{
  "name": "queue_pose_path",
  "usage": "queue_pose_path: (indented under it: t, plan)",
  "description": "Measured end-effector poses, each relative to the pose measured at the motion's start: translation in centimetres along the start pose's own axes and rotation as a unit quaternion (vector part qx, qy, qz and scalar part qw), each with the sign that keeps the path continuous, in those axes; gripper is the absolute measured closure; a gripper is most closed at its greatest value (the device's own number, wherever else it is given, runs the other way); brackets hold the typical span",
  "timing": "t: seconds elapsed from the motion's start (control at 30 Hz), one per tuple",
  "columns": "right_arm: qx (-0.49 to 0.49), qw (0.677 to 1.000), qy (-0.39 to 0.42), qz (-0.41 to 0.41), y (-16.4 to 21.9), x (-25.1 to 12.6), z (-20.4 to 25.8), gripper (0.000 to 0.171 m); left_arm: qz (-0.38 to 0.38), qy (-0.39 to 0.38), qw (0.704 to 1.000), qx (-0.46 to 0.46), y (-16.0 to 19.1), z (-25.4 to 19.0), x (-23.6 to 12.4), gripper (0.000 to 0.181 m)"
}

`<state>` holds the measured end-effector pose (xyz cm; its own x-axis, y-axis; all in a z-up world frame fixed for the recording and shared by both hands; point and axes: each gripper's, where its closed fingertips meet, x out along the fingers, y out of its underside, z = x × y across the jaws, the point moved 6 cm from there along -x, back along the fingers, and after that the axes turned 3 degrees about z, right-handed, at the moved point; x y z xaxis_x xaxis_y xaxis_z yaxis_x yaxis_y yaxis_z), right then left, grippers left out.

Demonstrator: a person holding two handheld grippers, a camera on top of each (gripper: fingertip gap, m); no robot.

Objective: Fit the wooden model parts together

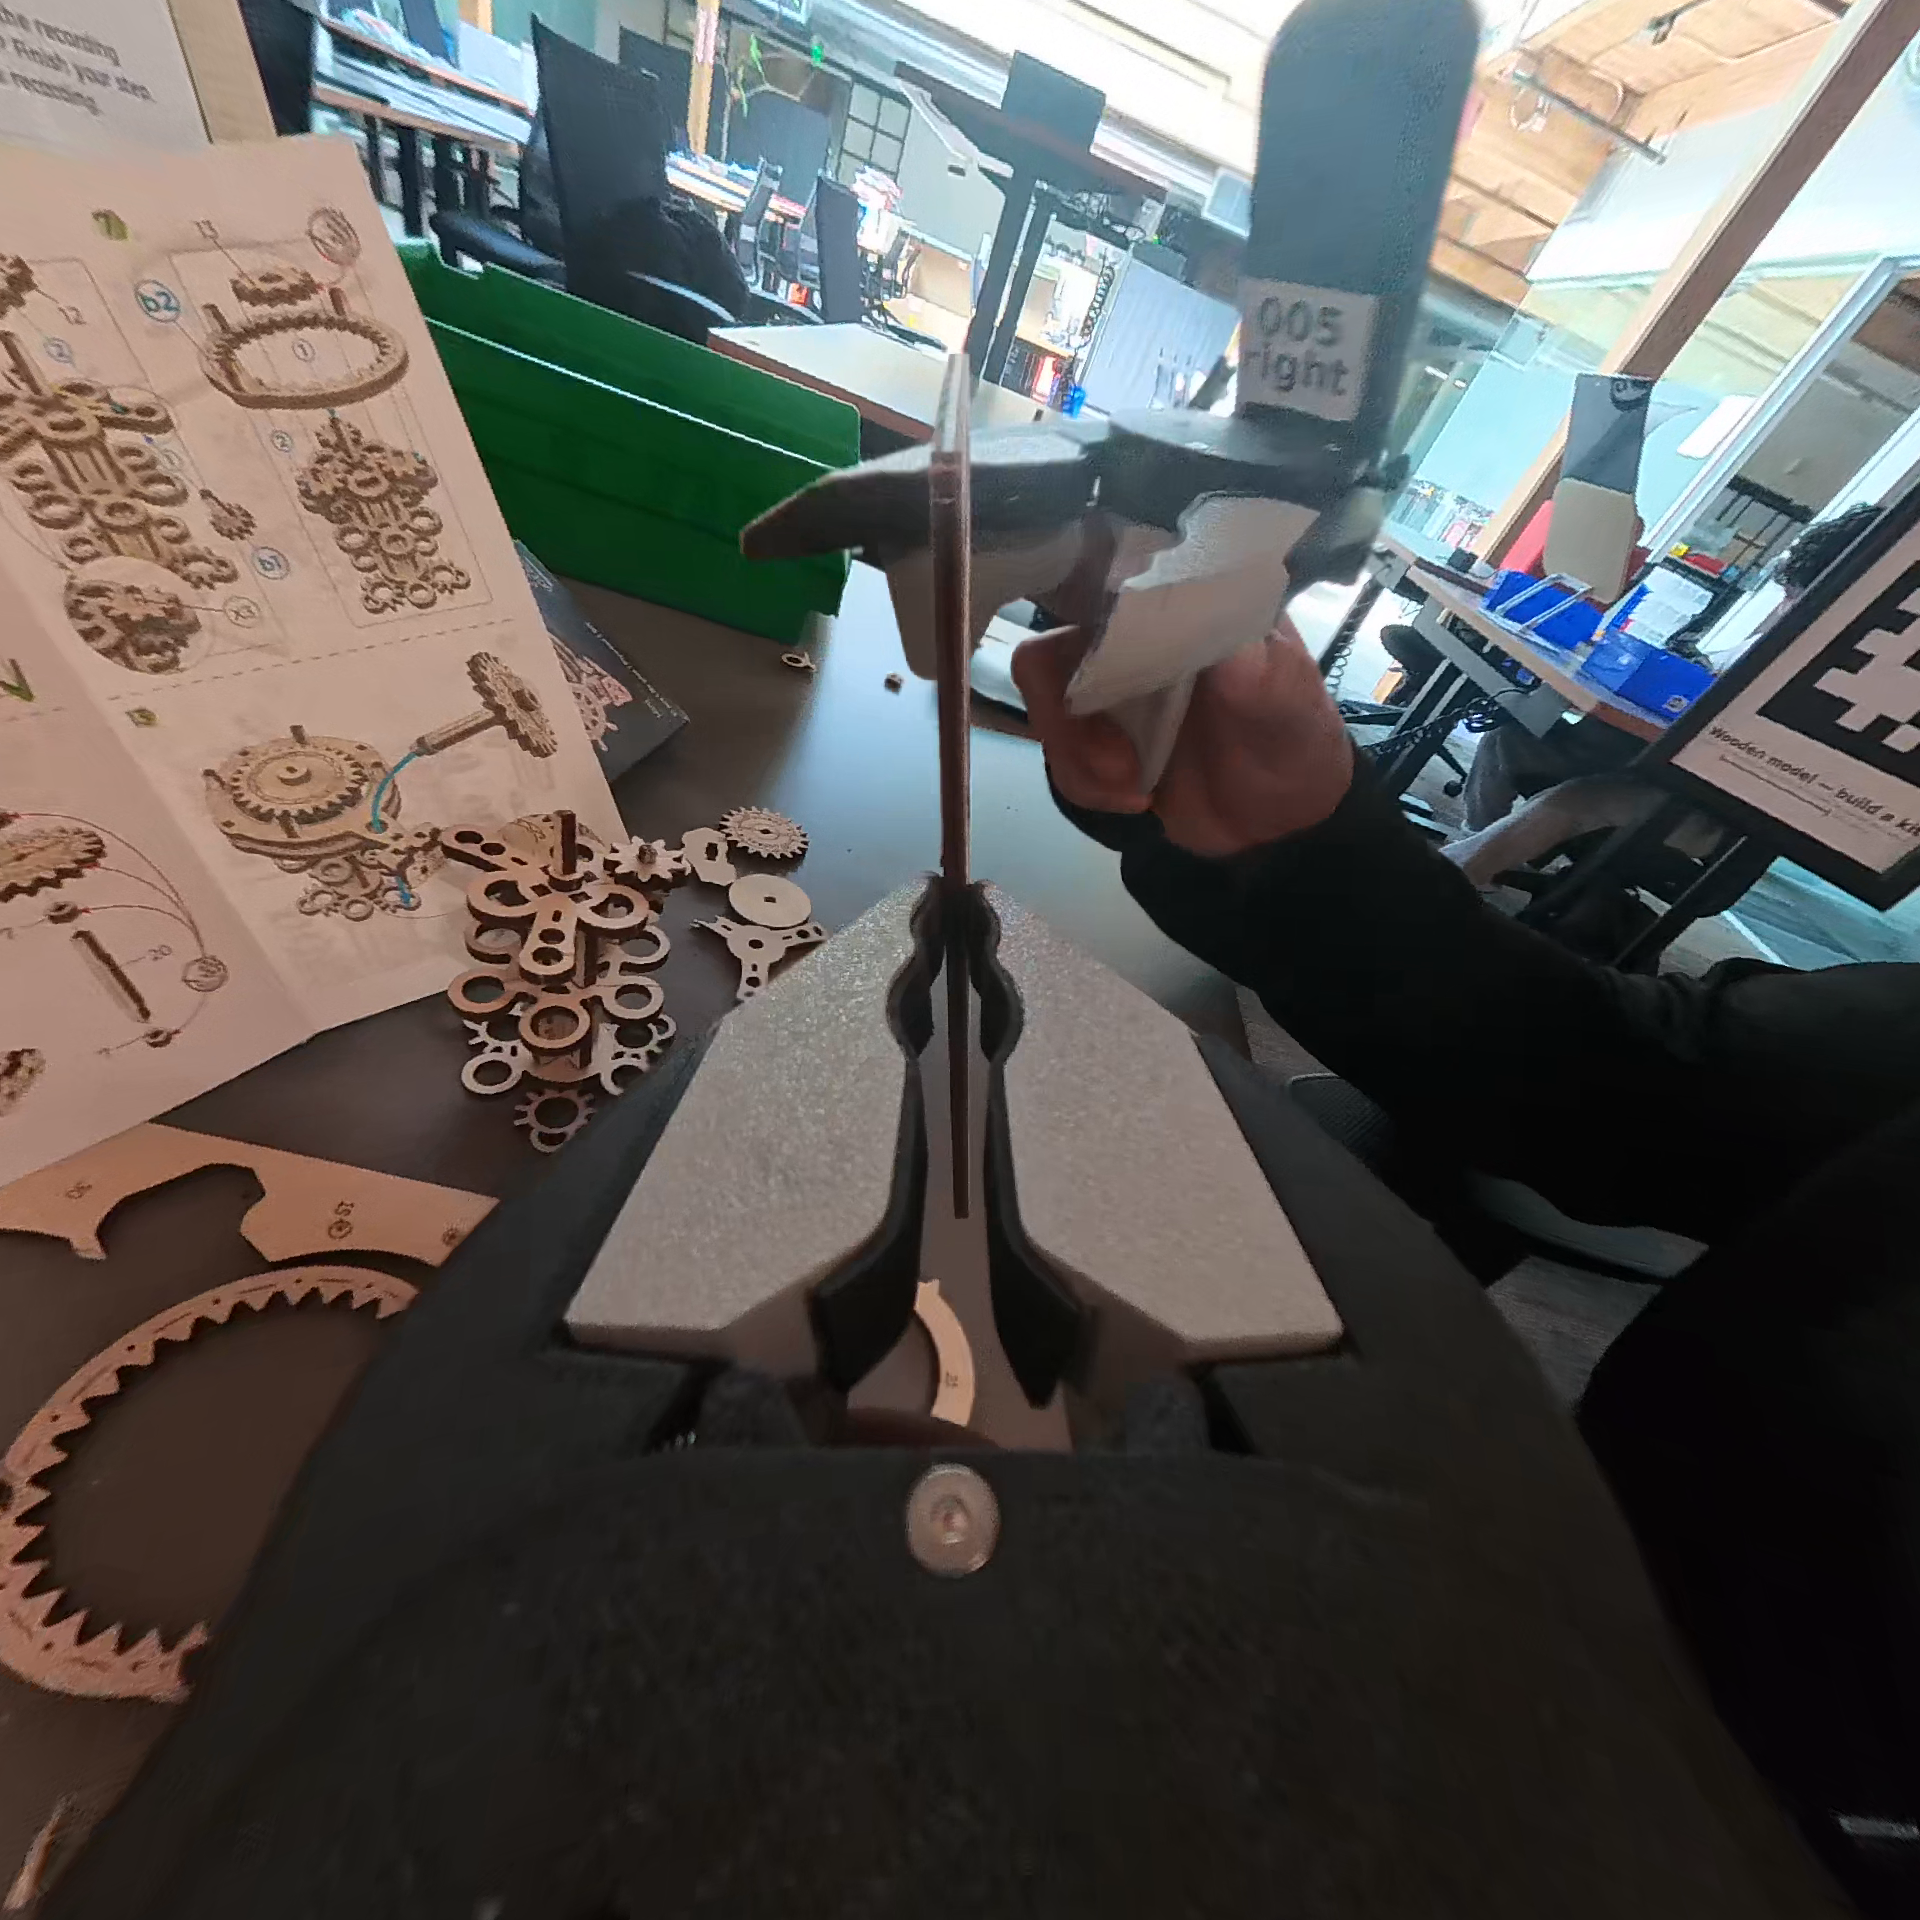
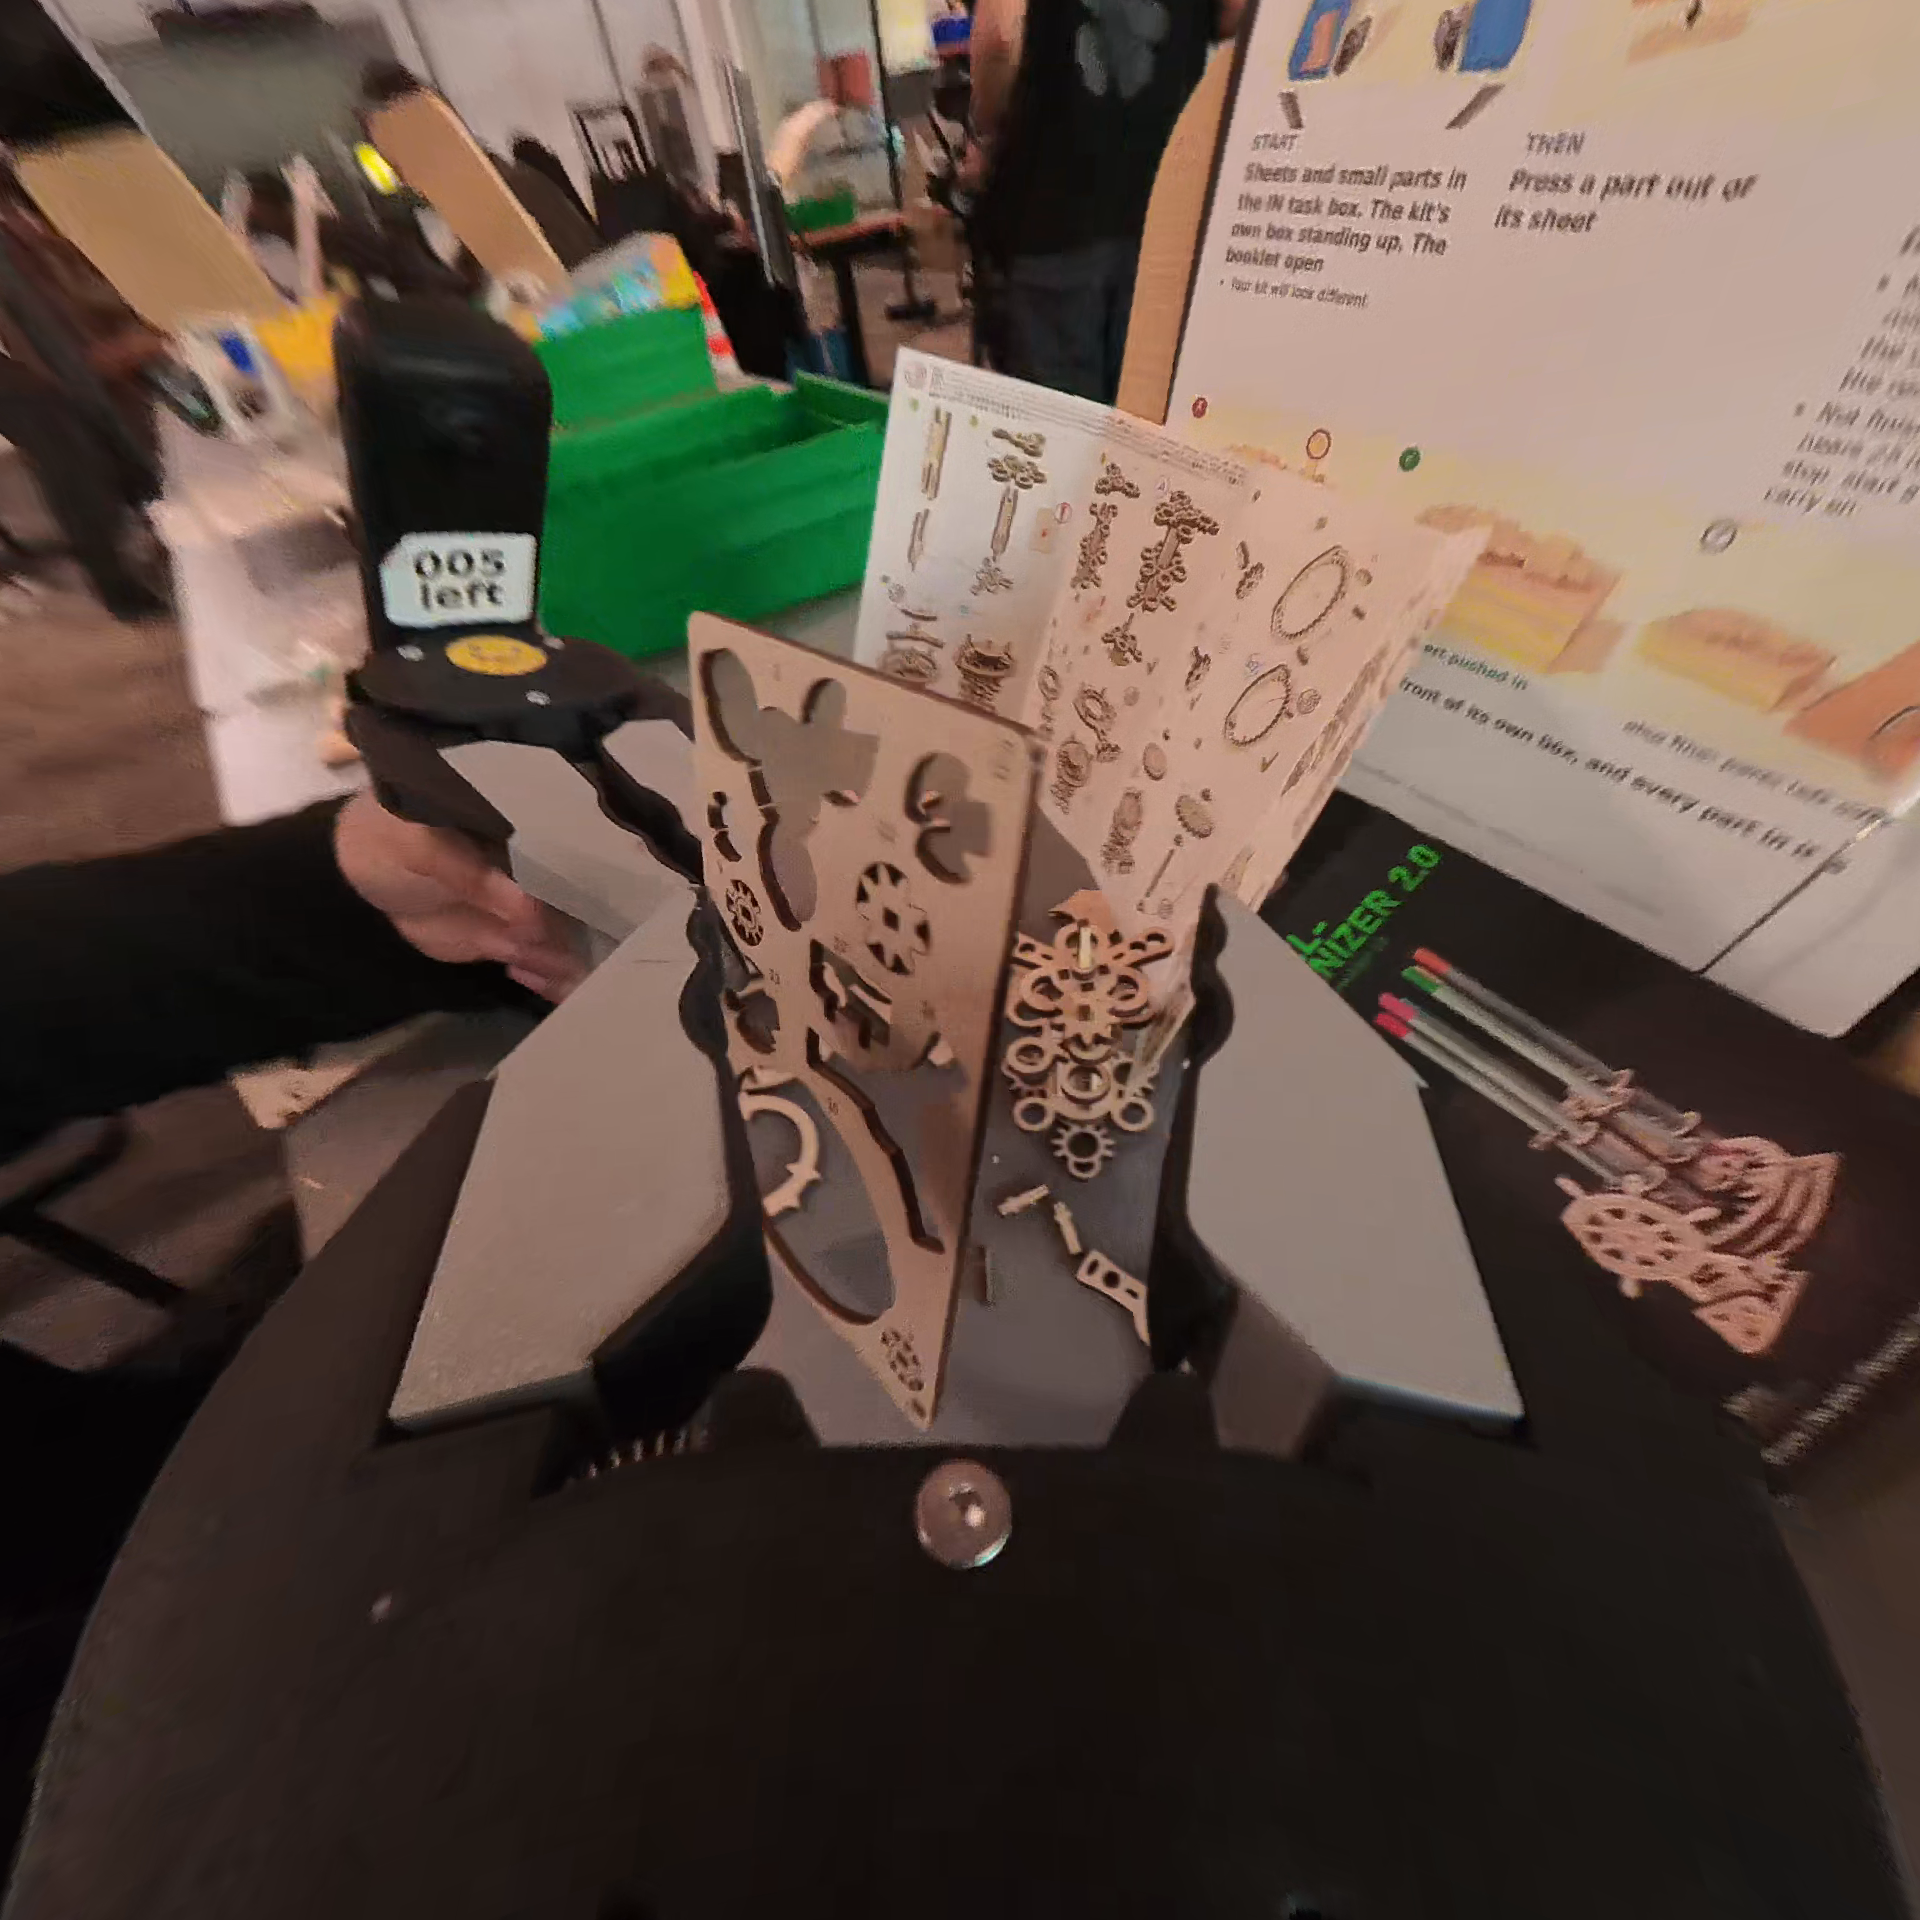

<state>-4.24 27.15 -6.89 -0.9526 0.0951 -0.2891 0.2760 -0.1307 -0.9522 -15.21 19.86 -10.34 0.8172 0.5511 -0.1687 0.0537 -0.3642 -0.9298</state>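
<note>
A thin wooden parts sheet with several cut-outs stands upright above the table. My left gripper is shut on it; in the left wrist view the sheet shows edge-on between the pressed pads. In the right wrist view the left gripper grips the sheet's left edge. My right gripper is open, its fingers wide apart on either side of the sheet without pressing it. It also shows in the left wrist view, straddling the sheet's top. A part-built wooden model stands on the table.
An open instruction booklet stands behind the model. Loose gears and a toothed ring sheet lie on the dark table. Green bins sit at the back. The kit's black box and a white board stand at the right.
</note>
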Motion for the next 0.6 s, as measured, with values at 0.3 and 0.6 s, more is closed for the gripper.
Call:
queue_pose_path:
  t: [0.3,0.6]
  plan:
    - [-0.082,0.993,0.05,0.064,0.7,1.6,1.8,0.096,0.004,0.004,1.0,0.012,0.3,-0.4,0.1,0.181]
    - [0.014,0.998,-0.046,0.049,2.1,2.3,0.8,0.108,0.015,-0.02,0.999,0.047,0.8,-0.3,0.5,0.18]
